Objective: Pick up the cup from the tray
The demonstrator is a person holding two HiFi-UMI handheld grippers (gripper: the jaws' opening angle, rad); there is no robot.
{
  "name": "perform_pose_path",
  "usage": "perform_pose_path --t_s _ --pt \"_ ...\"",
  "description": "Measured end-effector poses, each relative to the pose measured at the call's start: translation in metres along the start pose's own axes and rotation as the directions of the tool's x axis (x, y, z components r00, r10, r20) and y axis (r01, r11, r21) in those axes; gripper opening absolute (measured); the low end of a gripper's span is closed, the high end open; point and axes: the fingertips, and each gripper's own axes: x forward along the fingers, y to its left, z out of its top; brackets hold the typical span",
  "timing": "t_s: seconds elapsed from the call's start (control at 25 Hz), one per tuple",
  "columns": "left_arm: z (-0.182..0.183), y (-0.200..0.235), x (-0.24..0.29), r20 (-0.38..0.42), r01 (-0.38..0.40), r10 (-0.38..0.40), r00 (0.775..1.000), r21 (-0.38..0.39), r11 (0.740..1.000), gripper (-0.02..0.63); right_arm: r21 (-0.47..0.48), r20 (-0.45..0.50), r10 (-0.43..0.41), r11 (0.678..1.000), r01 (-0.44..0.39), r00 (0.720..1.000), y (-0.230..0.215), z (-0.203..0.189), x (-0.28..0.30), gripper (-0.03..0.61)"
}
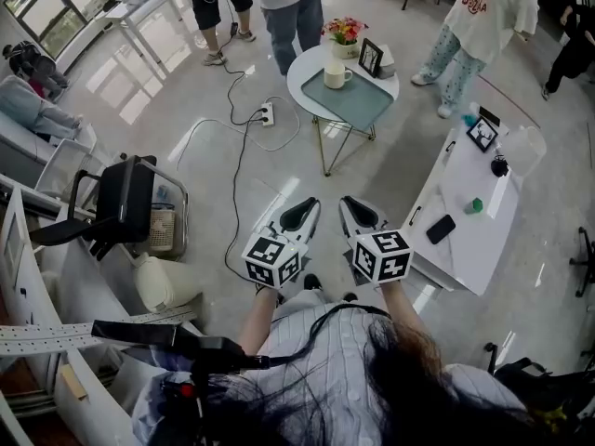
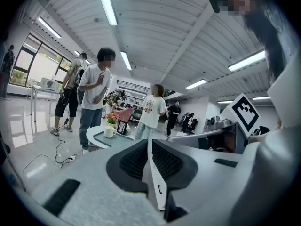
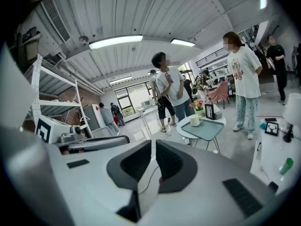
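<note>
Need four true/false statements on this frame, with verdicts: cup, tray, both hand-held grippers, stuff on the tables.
1. The cup stands upright on the tray. True.
2. The right hand-held gripper is shut on the cup. False: it is shut on nothing, well short of the round table.
3. The left hand-held gripper has its jaws together with nothing between them. True.
4. The black phone lies on the tray. False: it lies on the long white table at the right.
</note>
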Motion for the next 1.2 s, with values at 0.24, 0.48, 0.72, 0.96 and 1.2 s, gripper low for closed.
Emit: perform_pose_path --t_s 0.24,0.48,0.72,0.96,1.2 --pt "0.0 0.019 -0.008 -0.008 0.009 -0.009 1.0 0.005 1.0 0.017 -0.002 0.006 -0.011 1.0 0.011 1.0 0.012 -0.001 0.018 0.048" --pt "-0.006 0.039 -0.02 -0.017 0.011 -0.011 1.0 -0.01 1.0 0.017 0.023 -0.002 -0.03 0.999 0.03 1.0 0.021 -0.011 0.033 0.048" --pt "-0.017 0.051 -0.021 -0.028 0.014 -0.015 0.999 -0.041 0.999 0.017 0.025 -0.035 -0.049 0.998 0.05 0.998 0.021 -0.022 0.041 0.048" --pt "-0.014 0.061 -0.011 -0.019 0.013 -0.014 1.0 -0.053 0.999 0.017 0.014 -0.056 -0.045 0.999 0.046 0.997 0.015 -0.018 0.058 0.048" --pt "-0.003 0.089 0.009 -0.012 0.002 -0.003 1.0 -0.053 0.999 0.017 0.007 -0.063 -0.03 1.0 0.03 0.998 0.001 -0.001 0.096 0.048"
